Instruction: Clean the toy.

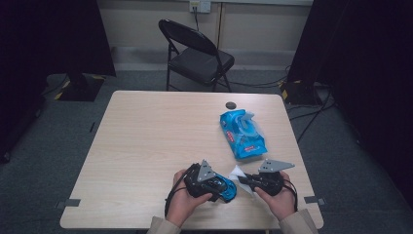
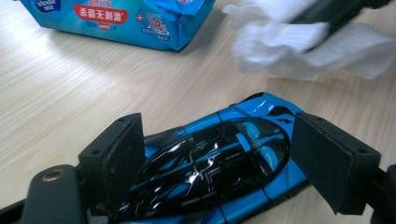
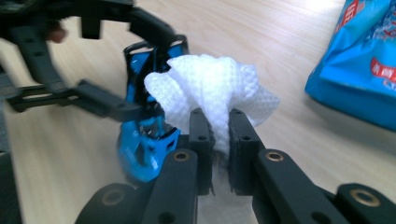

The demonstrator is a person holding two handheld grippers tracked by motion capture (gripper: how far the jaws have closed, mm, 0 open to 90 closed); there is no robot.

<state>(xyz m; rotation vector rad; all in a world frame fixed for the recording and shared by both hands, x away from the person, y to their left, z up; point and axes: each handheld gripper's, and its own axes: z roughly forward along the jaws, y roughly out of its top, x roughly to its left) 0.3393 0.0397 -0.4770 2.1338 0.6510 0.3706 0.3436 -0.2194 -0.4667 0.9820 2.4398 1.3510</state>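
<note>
Pack: we saw one blue wipe pack lying flat on the table, far of the grippers and well apart from them; its top flap stood open, and what was inside we could not make out
Car: we counted one blue and black toy car, near the table's near edge, between the jaws of the left gripper
Left gripper: we saw its pads on either side of the car, the left pad against the body, the right pad just beside it; whether that pad pressed the car we could not tell
Wipe: we counted one white wipe, bunched, just beside the car's end
Right gripper: we saw the right gripper clamped on the wipe, jaws nearly together with a fold pinched between them
Hands: we counted two, one on each gripper, coming in from the near edge
Disc: one small dark disc lay near the far edge, just beyond the pack
Chair: one black folding chair stood past the table
</note>
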